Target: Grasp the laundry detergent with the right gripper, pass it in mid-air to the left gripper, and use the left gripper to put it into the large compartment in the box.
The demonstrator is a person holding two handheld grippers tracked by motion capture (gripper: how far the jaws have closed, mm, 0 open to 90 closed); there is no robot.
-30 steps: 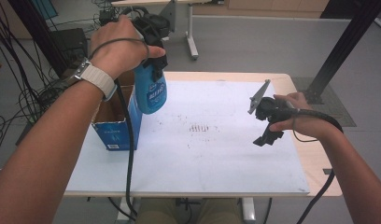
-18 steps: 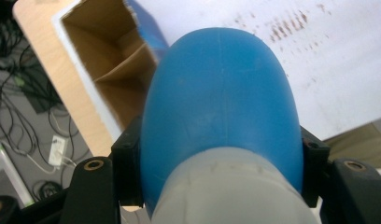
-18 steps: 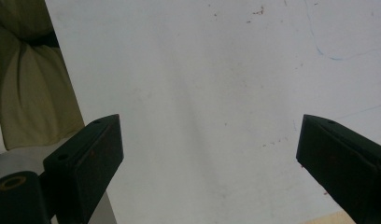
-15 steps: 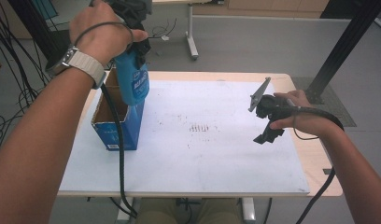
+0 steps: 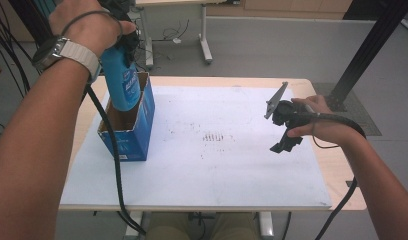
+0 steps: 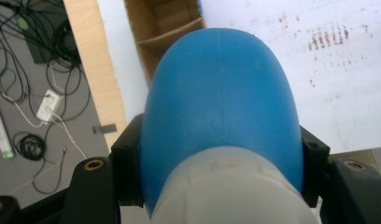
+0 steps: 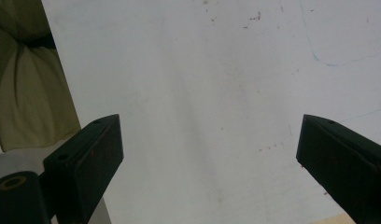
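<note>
A blue plastic bottle (image 5: 121, 82) with a white label hangs upright over the open top of a blue cardboard box (image 5: 134, 135) at the table's left. My left gripper (image 5: 123, 40), mostly hidden under the hand, is shut on the bottle near its top. In the left gripper view the bottle (image 6: 219, 93) is pressed between both pads of my left gripper (image 6: 221, 172), and the box's brown inside (image 6: 165, 28) lies beyond it. My right gripper (image 5: 286, 142) hovers over the table's right side. It stands open (image 7: 209, 158) with nothing between its jaws.
A white mat (image 5: 217, 165) with small dark marks near its middle covers the wooden table (image 5: 89, 107). Cables (image 6: 34, 60) lie on the grey floor at the left. A black frame post (image 5: 364, 55) rises at the far right. Another table's leg (image 5: 206, 45) stands behind.
My left hand has carried the bottle leftward and slightly up, from beside the box's right side to over its open top. The right gripper has stayed where it was.
</note>
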